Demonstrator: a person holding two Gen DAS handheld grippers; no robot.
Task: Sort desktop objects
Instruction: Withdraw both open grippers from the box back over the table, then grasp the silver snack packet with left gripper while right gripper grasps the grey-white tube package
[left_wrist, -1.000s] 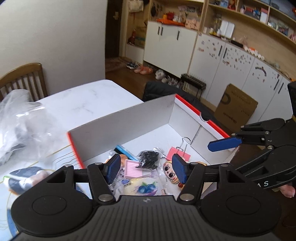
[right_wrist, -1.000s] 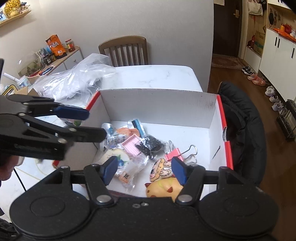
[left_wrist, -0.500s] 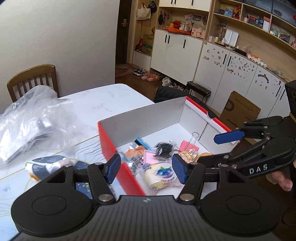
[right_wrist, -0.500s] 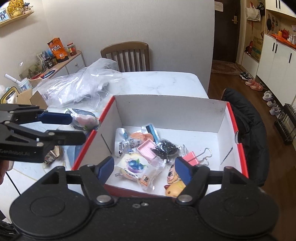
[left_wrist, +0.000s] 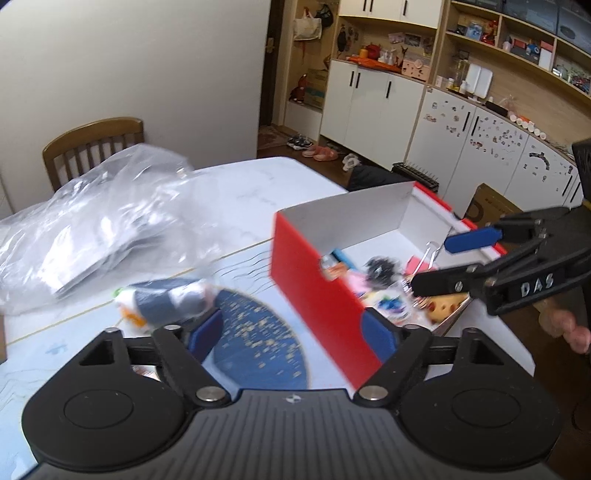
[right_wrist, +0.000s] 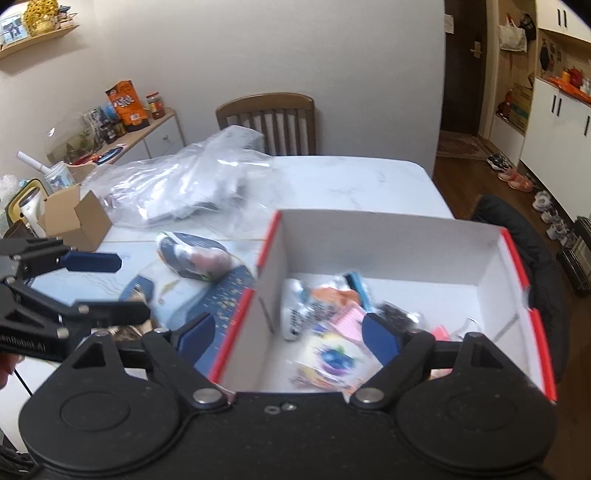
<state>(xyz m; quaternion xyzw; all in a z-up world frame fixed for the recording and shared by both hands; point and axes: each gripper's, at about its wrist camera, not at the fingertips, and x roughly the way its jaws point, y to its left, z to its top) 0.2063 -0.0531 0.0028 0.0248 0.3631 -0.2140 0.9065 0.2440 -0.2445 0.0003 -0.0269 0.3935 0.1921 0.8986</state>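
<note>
A red-and-white box (left_wrist: 314, 284) (right_wrist: 388, 236) stands on the table with several small items in it: a blueberry packet (right_wrist: 332, 358), a pink notepad (right_wrist: 347, 317), a black hair-tie bundle (left_wrist: 380, 266), a binder clip (left_wrist: 430, 251) and a yellow toy (left_wrist: 447, 306). A dark blue and white packet (left_wrist: 166, 299) (right_wrist: 195, 258) lies outside the box on a blue round mat (left_wrist: 258, 339). My left gripper (left_wrist: 291, 336) (right_wrist: 110, 288) hovers over the mat by the box's left corner, jaws opening and empty. My right gripper (right_wrist: 288, 334) (left_wrist: 443, 258) hangs over the box's near side, jaws opening, gripping nothing.
A crumpled clear plastic bag (left_wrist: 92, 225) (right_wrist: 192, 184) covers the table's far left. A wooden chair (right_wrist: 269, 122) stands behind it. An open cardboard carton (right_wrist: 74, 218) sits at the left edge. A black jacket (right_wrist: 517, 229) hangs beyond the box on the right.
Both grippers have drawn back from inside the box, the left one sliding left over the mat. Both pairs of jaws stand wider than before.
</note>
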